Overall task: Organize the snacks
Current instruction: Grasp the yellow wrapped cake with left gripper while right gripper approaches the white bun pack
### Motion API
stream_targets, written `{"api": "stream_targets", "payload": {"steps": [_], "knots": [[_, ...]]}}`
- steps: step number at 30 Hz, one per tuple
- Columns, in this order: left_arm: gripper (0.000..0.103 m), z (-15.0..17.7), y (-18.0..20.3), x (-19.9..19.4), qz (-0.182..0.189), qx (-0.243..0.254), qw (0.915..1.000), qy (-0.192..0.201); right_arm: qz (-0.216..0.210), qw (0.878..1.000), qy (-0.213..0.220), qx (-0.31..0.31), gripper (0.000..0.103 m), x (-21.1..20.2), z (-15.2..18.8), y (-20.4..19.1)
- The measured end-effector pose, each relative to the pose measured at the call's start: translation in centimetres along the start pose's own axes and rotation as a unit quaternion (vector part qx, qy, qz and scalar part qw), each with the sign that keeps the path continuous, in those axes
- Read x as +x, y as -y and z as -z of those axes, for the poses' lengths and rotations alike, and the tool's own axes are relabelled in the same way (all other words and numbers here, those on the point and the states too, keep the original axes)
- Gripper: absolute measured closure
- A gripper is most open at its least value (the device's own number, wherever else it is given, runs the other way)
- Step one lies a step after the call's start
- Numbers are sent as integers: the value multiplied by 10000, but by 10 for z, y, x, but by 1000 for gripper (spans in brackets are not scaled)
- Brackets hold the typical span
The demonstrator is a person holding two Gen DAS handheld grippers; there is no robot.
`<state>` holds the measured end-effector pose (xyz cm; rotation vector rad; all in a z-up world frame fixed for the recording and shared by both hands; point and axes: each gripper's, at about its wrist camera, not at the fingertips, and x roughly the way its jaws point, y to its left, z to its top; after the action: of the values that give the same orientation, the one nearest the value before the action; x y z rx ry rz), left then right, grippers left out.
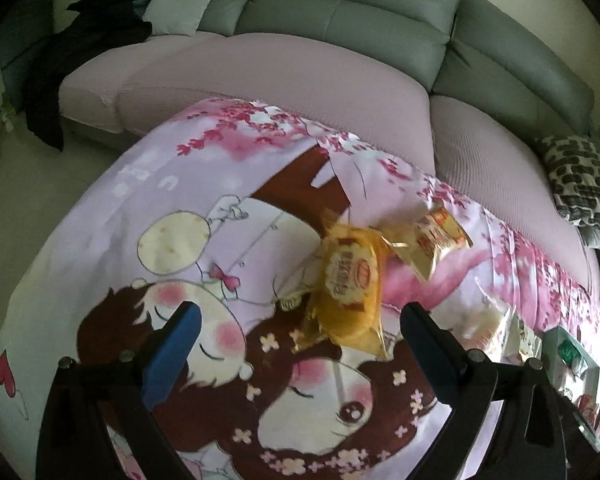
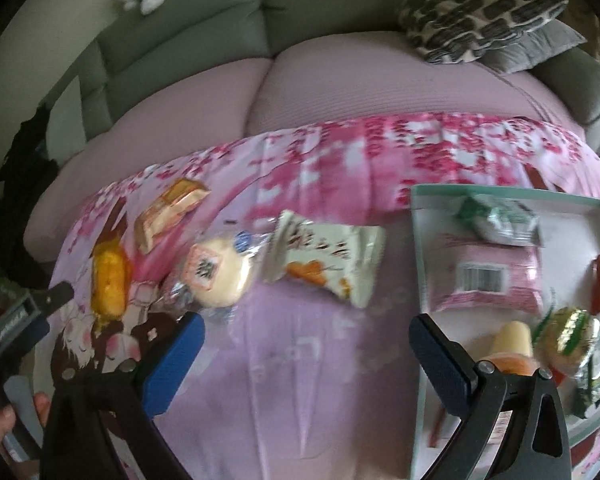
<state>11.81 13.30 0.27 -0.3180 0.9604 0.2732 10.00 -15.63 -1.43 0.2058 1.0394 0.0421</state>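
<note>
Your left hand-held gripper (image 1: 296,344), released and wide, is nearest the yellow cake packet (image 1: 350,284), which lies on the cloth just above centre frame, long axis running up-frame between the jaws. Your right hand-held gripper (image 2: 306,360), also released, hovers over bare cloth.

A: Loose snack packets (image 2: 220,276) on the cloth, left and centre of the right wrist frame: four.
B: Box (image 2: 512,198), right of frame: one. Packets inside: about five; blurred.
</note>
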Motion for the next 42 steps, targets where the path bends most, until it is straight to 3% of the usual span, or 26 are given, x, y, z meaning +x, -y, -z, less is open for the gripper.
{"api": "stream_targets", "payload": {"steps": [8, 13, 29, 32, 35, 38, 39, 42], "knots": [[2, -9, 3, 19, 144, 20, 9998, 99, -390, 9989, -260, 66, 0, 29, -6, -29], [2, -15, 5, 30, 198, 95, 9996, 166, -422, 9983, -376, 158, 0, 48, -13, -43], [2, -11, 24, 60, 554, 236, 9982, -56, -45, 9979, -521, 395, 1, 83, -27, -53], [9, -9, 24, 65, 590, 202, 9980, -136, -45, 9978, -548, 368, 6, 86, -27, -56], [31, -7, 23, 72, 603, 163, 9976, -283, -23, 9980, -542, 323, 11, 86, -26, -59], [41, -6, 25, 73, 479, 262, 9980, -324, -63, 9978, -563, 333, 15, 86, -25, -60], [49, -5, 25, 73, 499, 272, 9978, -335, -98, 9978, -564, 337, 18, 86, -25, -60], [57, -4, 26, 73, 613, 248, 9970, -396, -173, 9977, -580, 312, 30, 86, -24, -62]]}}
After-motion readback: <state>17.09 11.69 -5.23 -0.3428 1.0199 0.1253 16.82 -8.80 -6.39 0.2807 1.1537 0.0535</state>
